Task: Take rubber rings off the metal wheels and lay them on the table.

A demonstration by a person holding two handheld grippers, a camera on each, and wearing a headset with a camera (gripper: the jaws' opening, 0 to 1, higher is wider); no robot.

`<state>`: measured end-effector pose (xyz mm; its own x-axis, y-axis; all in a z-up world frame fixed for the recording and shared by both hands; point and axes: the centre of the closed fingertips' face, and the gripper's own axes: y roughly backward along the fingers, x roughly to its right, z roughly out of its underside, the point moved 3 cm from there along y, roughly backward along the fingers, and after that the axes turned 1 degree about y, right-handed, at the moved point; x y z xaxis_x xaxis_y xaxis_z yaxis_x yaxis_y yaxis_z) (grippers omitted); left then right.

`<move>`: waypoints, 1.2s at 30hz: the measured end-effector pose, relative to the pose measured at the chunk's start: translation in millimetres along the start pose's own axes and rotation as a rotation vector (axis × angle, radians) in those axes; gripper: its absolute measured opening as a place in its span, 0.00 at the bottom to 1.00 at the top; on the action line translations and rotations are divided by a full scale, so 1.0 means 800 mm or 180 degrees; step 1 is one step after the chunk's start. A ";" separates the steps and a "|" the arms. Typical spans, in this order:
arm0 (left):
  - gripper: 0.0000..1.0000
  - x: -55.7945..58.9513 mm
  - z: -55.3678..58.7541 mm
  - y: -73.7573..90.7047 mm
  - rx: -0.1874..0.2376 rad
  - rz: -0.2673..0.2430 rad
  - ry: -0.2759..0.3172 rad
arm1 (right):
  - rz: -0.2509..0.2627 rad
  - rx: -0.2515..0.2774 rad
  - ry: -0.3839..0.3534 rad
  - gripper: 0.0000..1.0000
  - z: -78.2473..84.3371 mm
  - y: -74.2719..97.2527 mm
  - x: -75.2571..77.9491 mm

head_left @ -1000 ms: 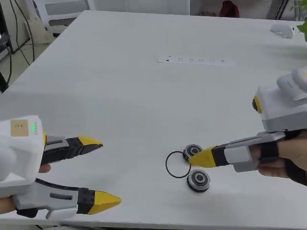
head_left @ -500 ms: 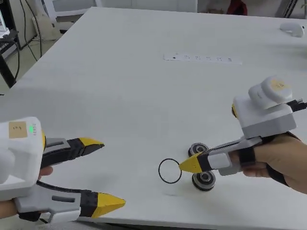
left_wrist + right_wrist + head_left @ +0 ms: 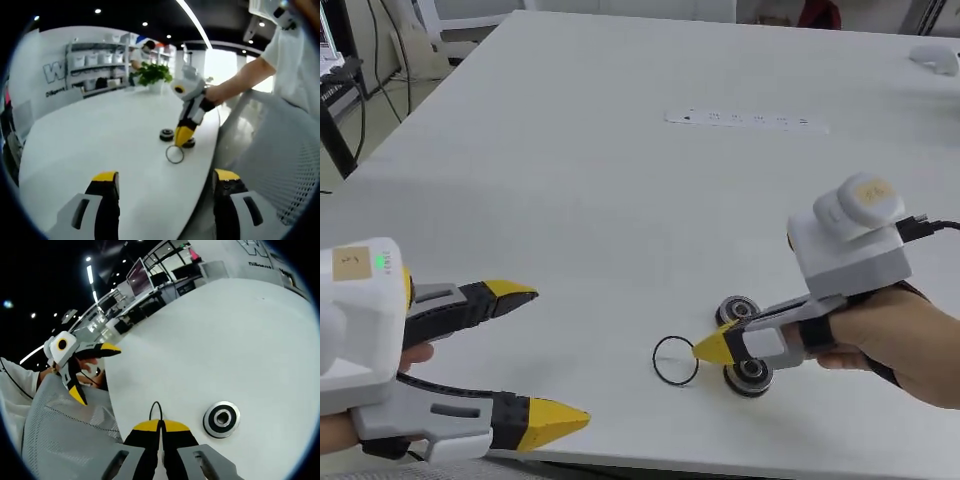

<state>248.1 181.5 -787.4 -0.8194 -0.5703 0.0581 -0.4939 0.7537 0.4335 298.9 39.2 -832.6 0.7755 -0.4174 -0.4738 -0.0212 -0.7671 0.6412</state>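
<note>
A thin black rubber ring [image 3: 661, 351] lies flat on the white table [image 3: 620, 200], just left of two metal wheels [image 3: 737, 308] [image 3: 750, 376]. My right gripper [image 3: 701, 348] is shut, its yellow tips pinching the ring's right edge; the ring's arc [image 3: 155, 407] rises from between the closed tips [image 3: 159, 423]. One wheel [image 3: 221, 418] lies to the right of them. My left gripper [image 3: 560, 355] hangs open over the near table edge, well left of the ring, nothing in it. Its own view [image 3: 165, 176] shows the ring [image 3: 174, 154], both wheels [image 3: 166, 134] and the right gripper [image 3: 184, 134] ahead.
A white power strip [image 3: 747, 121] lies across the far middle of the table. A small white object [image 3: 932, 56] sits at the far right corner. The near table edge runs just under both grippers. A potted plant [image 3: 152, 75] stands at the table's far end.
The right gripper, still shut at the ring, has slid a little left and nearer, drawing the ring away from the upper wheel. The left gripper has stayed open.
</note>
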 end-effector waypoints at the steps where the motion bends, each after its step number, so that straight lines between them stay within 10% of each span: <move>1: 0.78 0.000 0.000 0.000 0.0002 0.0002 0.0004 | 0.0002 -0.0001 -0.0004 0.00 0.000 0.000 0.001; 16: 0.77 -0.004 -0.008 0.004 0.0126 -0.0027 0.0148 | 0.0222 -0.0009 0.0133 0.03 -0.001 0.004 0.016; 36: 0.76 0.005 -0.028 -0.005 0.0147 0.0115 0.0020 | 0.0264 0.0229 0.0410 0.13 -0.007 0.063 0.019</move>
<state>253.7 168.6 -768.8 -0.8352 -0.5443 0.0786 -0.4770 0.7881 0.3892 313.4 -3.2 -804.2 0.8435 -0.4183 -0.3368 -0.1298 -0.7674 0.6279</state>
